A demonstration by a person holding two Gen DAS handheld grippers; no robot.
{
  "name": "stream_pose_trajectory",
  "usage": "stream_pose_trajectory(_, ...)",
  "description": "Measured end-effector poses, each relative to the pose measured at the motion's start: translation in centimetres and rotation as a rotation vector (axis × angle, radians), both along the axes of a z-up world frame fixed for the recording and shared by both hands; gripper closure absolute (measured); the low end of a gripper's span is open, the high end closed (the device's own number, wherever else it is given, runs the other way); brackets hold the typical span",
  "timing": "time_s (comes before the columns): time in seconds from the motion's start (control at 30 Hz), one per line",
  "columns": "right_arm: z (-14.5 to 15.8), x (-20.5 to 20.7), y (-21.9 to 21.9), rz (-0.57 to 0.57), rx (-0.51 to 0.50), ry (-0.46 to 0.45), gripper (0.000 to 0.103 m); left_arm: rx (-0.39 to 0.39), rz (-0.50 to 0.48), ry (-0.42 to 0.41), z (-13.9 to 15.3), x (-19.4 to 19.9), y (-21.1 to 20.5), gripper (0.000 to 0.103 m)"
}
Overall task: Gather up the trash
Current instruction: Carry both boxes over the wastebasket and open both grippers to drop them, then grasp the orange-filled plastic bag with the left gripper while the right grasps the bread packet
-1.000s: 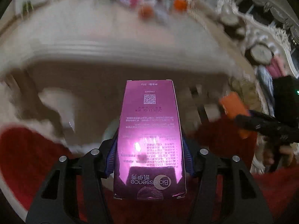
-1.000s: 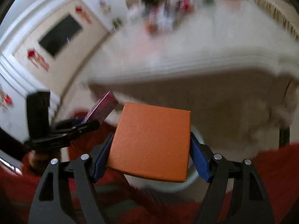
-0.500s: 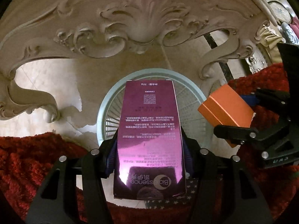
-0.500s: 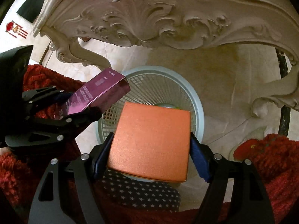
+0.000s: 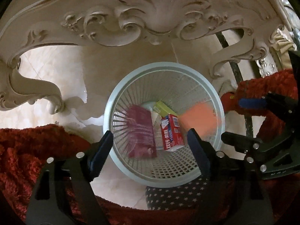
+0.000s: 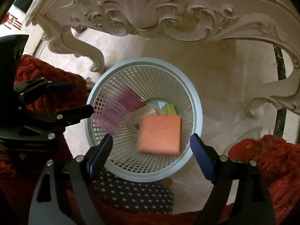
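Both claws, left and right, now spread wide, empty; purple box and orange box just dropped into basket below them.

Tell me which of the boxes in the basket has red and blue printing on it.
The red box, lying between the purple box and the blurred orange box. The yellow-green box sits behind it; only the red one shows blue panels and white lettering.

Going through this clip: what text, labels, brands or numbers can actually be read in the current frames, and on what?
Red and white box in the wastebasket: large white characters and small print, too blurred to read.
Purple box: motion-blurred, print unreadable.
Yellow-green box: no legible text.
Orange box: no text visible.
Nothing can be quoted.
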State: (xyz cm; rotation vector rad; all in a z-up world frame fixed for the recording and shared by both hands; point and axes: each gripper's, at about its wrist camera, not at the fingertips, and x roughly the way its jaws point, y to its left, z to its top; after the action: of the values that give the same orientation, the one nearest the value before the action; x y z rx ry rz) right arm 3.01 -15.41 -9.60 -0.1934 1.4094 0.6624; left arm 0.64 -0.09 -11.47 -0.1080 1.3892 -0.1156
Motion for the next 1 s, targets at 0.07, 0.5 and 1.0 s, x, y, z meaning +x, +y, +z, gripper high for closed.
stream_pose_trajectory(0.07,-0.2,0.0,0.1,-0.001,-0.004,0.001,0.023,-0.006,0.005,0.007,-0.2,0.0,0.1,0.021)
stream_pose_trajectory(0.5,2.2,-0.4,-0.8,-0.001,0.005,-0.053,0.023,0.002,-0.022,-0.05,1.8,-0.7,-0.1,0.021)
stream_pose_trajectory(1.0,20.2,6.9,-6.9,-0.235,0.29,-0.54,0.023,-0.039,0.112,-0.551,21.6,7.3,2.3,0.021)
